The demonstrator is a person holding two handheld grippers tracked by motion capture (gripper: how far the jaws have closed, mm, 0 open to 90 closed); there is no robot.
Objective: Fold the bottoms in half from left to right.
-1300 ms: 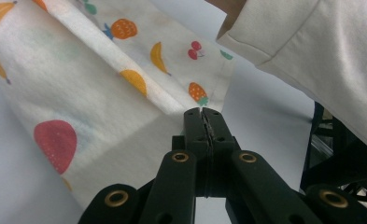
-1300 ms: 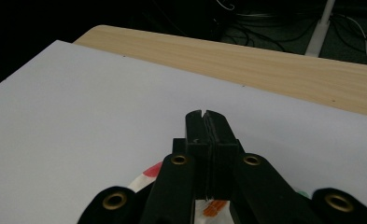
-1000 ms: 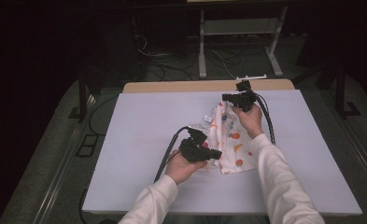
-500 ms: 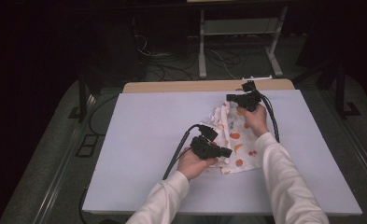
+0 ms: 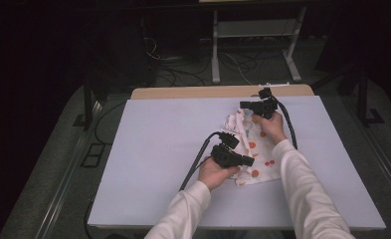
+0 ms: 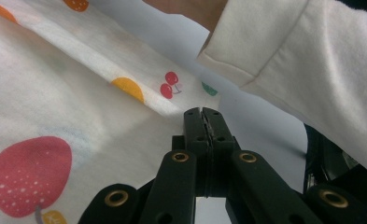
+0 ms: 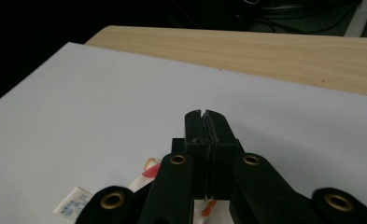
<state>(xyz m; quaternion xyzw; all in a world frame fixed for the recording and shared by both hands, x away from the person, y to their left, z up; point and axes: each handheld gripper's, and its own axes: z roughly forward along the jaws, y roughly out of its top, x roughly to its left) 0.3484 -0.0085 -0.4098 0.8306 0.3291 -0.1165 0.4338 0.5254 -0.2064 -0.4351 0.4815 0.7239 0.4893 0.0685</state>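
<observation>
On the white worktop, right of its middle, lies a small white cloth printed with fruits. It is spread flat between the two hands, with one end toward the far edge and the other end toward the person. At the far edge, a strip of bare wood shows behind the white surface.

Both arms wear white sleeves. The right tool is at the far end of the cloth, and its jaws are pressed together; whether cloth is caught between them, I cannot tell. In the right gripper view a small white label of the cloth lies just below this tool. The left tool is at the near end, above the cloth. In the left gripper view its jaws are closed against each other, with the cloth edge and two red cherries just behind the tips.
</observation>
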